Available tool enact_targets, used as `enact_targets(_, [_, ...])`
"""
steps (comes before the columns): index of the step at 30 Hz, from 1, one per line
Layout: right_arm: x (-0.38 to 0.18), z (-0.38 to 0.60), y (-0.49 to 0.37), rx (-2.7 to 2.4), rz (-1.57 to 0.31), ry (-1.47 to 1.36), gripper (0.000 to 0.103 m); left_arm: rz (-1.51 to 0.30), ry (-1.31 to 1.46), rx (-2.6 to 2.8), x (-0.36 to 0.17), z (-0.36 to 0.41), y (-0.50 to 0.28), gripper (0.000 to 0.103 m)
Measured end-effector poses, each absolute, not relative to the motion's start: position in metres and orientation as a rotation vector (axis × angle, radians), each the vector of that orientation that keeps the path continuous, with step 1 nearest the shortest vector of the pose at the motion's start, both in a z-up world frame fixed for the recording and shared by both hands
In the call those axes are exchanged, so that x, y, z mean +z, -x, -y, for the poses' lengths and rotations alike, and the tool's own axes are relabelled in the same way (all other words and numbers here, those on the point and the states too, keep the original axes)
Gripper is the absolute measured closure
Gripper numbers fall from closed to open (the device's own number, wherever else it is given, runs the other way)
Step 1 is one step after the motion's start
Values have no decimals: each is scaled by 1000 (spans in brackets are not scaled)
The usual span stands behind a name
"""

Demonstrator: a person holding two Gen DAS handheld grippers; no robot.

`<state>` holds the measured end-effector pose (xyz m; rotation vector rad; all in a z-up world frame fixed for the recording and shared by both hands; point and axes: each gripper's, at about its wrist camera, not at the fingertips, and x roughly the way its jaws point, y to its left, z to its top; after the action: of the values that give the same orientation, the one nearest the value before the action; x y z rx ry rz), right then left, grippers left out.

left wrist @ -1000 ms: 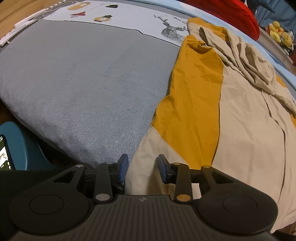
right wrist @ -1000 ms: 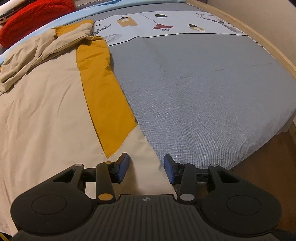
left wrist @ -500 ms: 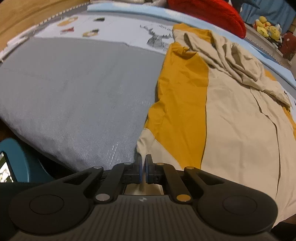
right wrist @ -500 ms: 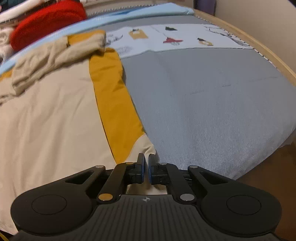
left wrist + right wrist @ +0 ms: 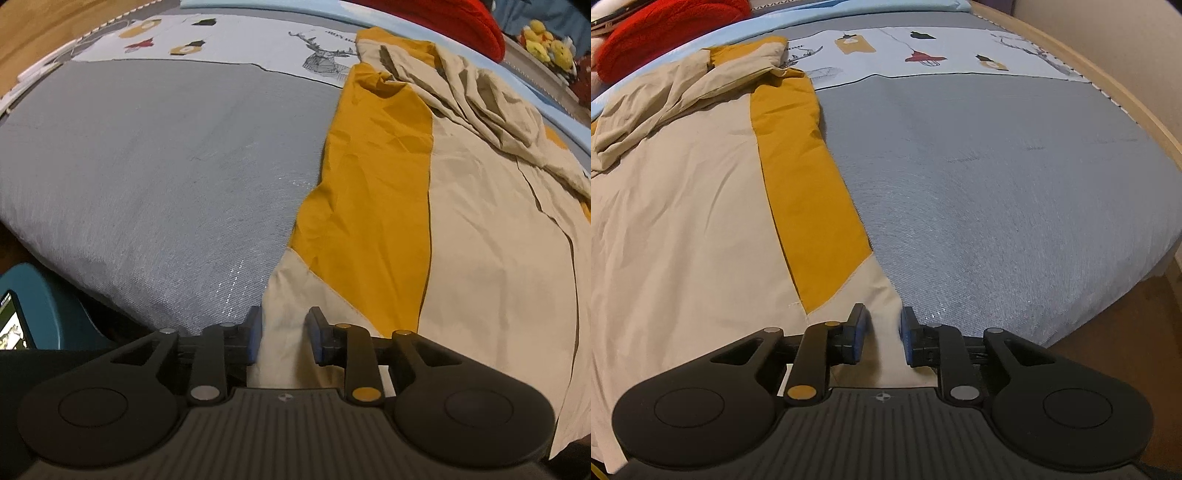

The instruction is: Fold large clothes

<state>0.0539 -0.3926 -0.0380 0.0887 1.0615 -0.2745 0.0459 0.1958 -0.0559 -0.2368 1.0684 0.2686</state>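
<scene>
The left gripper [image 5: 284, 338] stands spread over the near left corner of the garment [image 5: 480, 258]; its jaws have just been opening, and the beige hem lies loose between the blue pads [image 5: 254, 338] without being squeezed. The right gripper [image 5: 881, 338] is spread likewise over the near right corner, its jaws also just opened, with beige cloth between the pads [image 5: 858, 338] but not pinched.

The garment [image 5: 683, 221] is beige with an orange panel [image 5: 369, 184] down each side, and it lies flat along the bed's [image 5: 147, 166] near edge, its hem at the edge by the grippers. Its far end is bunched into beige folds near the bed's far edge. Grey cover lies bare on either side of it, with a white printed strip [image 5: 923, 48] beyond. A red cushion [image 5: 657, 26] sits at the far edge. A teal thing [image 5: 44, 314] shows below the bed's near left corner.
</scene>
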Motion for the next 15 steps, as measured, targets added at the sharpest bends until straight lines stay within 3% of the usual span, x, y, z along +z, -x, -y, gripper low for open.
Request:
enact_targets(2, [-36,390,-53,-256,-1055,-80,95,-1058,222,253,-54,-193,-44,99])
enact_targets(3, [-35,389,-53,-250,-1050,-73,98,-1052,216,249,-53,-192,-44,100])
enact_targets(9, [-21,389,-48,-237,-1005,-99,100,-1005,228,223,-33,-188,-39,102])
enact_targets(15, [27,392,-38,-170,-882,-206,101,-924,223,143,11,-182,-32,102])
